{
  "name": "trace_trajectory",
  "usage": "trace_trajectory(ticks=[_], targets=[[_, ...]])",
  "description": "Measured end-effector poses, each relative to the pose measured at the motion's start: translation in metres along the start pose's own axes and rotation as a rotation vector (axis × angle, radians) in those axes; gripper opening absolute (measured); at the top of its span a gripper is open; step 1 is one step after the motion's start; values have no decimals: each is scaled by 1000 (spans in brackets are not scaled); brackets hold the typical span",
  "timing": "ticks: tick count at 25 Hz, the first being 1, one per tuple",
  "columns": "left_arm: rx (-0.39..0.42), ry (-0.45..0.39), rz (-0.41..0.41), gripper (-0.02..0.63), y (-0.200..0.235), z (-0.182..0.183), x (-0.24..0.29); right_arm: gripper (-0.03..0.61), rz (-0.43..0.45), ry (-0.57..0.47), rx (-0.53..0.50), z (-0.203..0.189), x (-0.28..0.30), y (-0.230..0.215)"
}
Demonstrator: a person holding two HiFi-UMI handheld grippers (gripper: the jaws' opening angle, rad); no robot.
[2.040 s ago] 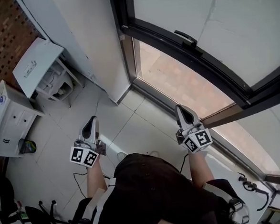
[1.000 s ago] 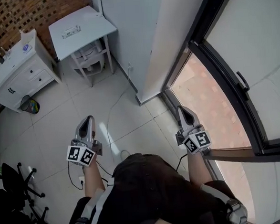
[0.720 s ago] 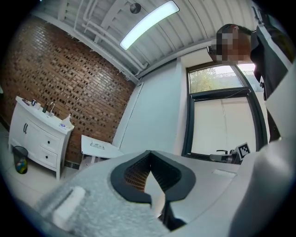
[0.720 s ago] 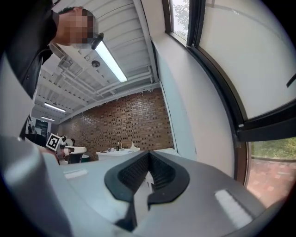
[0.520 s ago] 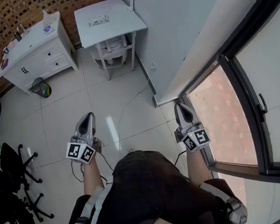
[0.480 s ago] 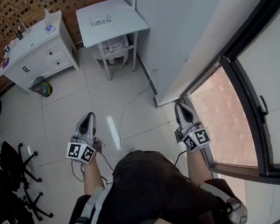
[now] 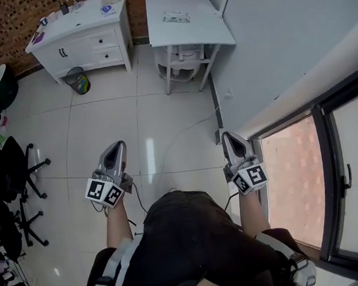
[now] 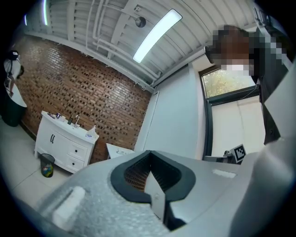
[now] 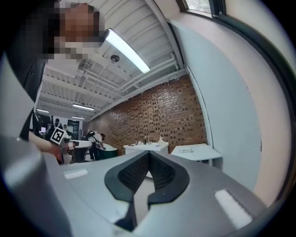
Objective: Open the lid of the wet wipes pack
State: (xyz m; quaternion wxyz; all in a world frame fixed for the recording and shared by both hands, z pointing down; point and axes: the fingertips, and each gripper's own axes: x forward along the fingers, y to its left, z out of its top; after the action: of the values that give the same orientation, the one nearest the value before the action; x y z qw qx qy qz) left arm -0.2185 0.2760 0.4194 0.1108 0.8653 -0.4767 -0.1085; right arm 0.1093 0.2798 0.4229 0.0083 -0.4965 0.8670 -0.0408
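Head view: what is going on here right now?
A person stands on a tiled floor with a claw in each hand. The left claw and right claw are both shut and empty, pointing towards a small white table with a flat pack on it. Nothing is being handled yet.

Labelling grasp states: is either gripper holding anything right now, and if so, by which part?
Nothing is held. The left gripper and the right gripper are both shut, and their own views show nothing between the jaws.
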Motion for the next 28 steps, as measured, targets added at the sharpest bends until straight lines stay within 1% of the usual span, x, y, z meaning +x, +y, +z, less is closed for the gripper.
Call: trace_trajectory(ticks=[4,8,11,13,17,20,25,28], targets=[[-3,-5,70,2,8,-3,-19,0,72,24,3,-4,21,10],[-20,10,127,2,17,-14,-31,0,141,60,7,-14,39,17],[-30,6,170,2,23,-18,-27,0,180,76,8,-18,56,11],[-35,-5,194,2,26,-17,-18,0,190,74,9,-15,69,0],[-12,-21,190,2,26,-7,16,0,200,40,14,-2,95,-26],[-2,-29,179,2,22,-5,43,0,198,28,31,-2,107,-50],[6,-16,154,2,19,-5,90,0,167,16,67,-3,120,-96],[10,-25,143,1,16,-1,117,0,150,-1,78,3,124,-122]])
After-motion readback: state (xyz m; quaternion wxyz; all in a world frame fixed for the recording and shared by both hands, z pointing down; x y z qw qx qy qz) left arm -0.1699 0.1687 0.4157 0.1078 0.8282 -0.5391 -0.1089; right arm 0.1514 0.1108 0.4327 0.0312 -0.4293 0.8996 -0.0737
